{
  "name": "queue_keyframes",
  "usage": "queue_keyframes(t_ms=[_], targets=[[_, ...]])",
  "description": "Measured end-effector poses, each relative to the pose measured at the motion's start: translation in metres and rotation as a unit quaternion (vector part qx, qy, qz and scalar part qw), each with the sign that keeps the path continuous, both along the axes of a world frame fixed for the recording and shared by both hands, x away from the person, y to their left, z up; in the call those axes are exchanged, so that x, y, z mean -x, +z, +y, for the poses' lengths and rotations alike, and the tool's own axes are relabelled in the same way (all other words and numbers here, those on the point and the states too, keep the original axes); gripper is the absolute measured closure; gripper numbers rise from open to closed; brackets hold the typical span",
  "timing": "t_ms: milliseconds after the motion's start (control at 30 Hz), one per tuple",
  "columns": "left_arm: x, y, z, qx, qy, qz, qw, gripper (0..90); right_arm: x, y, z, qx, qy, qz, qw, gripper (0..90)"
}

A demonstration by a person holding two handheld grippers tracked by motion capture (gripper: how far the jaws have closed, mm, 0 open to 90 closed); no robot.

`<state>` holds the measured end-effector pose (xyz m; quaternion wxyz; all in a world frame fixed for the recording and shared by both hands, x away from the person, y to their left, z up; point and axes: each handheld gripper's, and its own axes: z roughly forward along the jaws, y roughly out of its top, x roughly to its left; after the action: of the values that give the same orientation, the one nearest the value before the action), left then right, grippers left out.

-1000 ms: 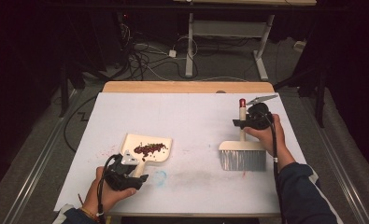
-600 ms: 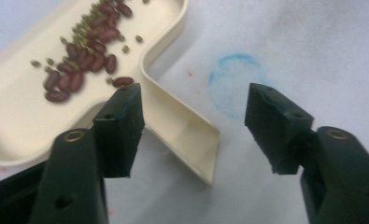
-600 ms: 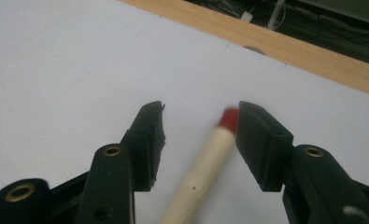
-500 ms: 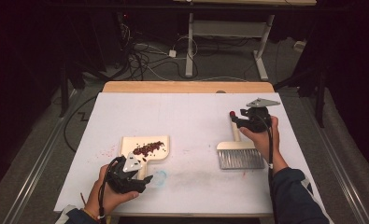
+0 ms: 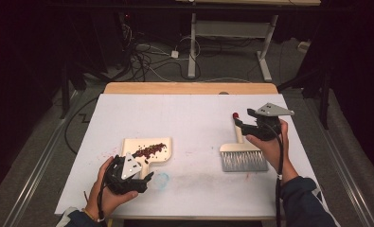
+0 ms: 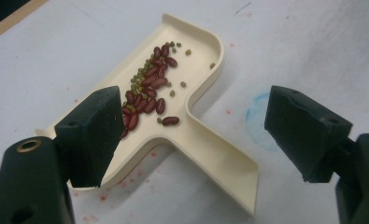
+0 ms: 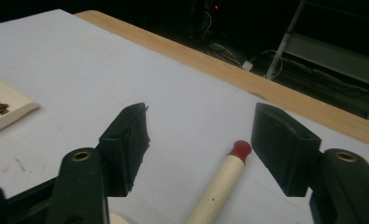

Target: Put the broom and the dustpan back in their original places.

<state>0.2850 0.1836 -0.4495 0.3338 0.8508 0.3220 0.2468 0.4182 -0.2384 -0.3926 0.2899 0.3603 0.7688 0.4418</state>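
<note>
We see brush [image 5: 243, 151] flat on worktop [image 5: 194, 118], long axis 12–6, red-tipped handle toward 12, bristles toward 6. Right gripper [image 5: 241, 124] over handle, jaws just opening, apart, handle free. Dustpan [image 5: 149, 151] with beans [image 5: 149, 150] at 9 of brush; left gripper [image 5: 144, 178] just opening, apart, handle between jaws

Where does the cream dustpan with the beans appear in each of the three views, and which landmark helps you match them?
High view: dustpan lies left of centre on the white table, beside the left hand-held gripper.
Left gripper view: dustpan sits mid-picture, handle toward the bottom right.
Right gripper view: a dustpan corner at the left edge.
Shared landmark: the red and green beans in it.
</note>
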Motion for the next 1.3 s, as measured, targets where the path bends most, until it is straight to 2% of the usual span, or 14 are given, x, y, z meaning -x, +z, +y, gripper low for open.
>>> queue_keyframes(t_ms=[100,200,333,467,667,800,867,1033,1100,1167,1300], targets=[[0.001,0.001,0.001,0.007,-0.001,-0.013,0.9999,19.9,0.013,0.003,-0.001,-0.01,0.008,-0.026,0.9996,34.3],[0.001,0.0,0.0,0.008,-0.003,-0.023,0.9997,19.9,0.026,0.007,-0.003,0.001,0.014,-0.046,0.9988,32.8],[0.001,-0.001,0.001,0.011,-0.001,-0.027,0.9996,19.9,0.042,0.011,-0.005,0.002,0.015,-0.067,0.9976,28.9],[0.002,-0.001,0.002,0.015,0.004,-0.035,0.9993,19.8,0.056,0.011,-0.008,0.002,0.024,-0.083,0.9963,29.9],[0.005,-0.001,0.003,0.021,0.004,-0.046,0.9987,19.7,0.073,0.005,-0.012,0.007,0.037,-0.089,0.9953,29.8],[0.005,-0.002,0.003,0.019,0.003,-0.046,0.9988,19.7,0.085,0.002,-0.017,0.004,0.039,-0.103,0.9939,30.3],[0.005,-0.002,0.002,0.013,0.001,-0.043,0.999,19.8,0.09,-0.001,-0.019,0.009,0.039,-0.106,0.9935,30.2],[0.004,-0.003,0.002,0.022,-0.003,-0.046,0.9987,19.7,0.105,-0.012,-0.023,0.013,0.037,-0.115,0.9926,30.3],[0.005,-0.003,0.002,0.022,-0.004,-0.045,0.9987,19.7,0.111,-0.018,-0.024,0.011,0.034,-0.11,0.9933,30.0],[0.006,-0.004,0.001,0.021,-0.006,-0.047,0.9987,19.7,0.117,-0.023,-0.025,0.022,0.036,-0.11,0.993,30.0],[0.007,-0.004,0.0,0.02,-0.009,-0.05,0.9985,19.7,0.127,-0.032,-0.026,0.022,0.042,-0.104,0.9935,29.7]])
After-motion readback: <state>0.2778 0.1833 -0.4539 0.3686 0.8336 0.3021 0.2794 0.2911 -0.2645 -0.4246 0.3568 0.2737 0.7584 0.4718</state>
